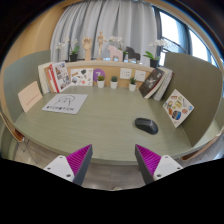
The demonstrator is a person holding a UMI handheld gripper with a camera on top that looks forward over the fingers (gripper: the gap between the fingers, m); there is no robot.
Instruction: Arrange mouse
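Observation:
A dark mouse (pixel 146 125) lies on the grey-green table (pixel 100 125), beyond my fingers and to the right of them, near the table's right side. My gripper (pixel 112 160) is open and empty, held above the table's near edge. Its two fingers with magenta pads (pixel 78 160) stand wide apart, with only bare table between them.
A printed sheet (pixel 65 103) lies on the table's left part. Books, cards and small potted plants (pixel 113 80) line the back ledge under a curtained window. A picture board (pixel 178 107) leans at the right, and a chair (pixel 30 95) stands at the left.

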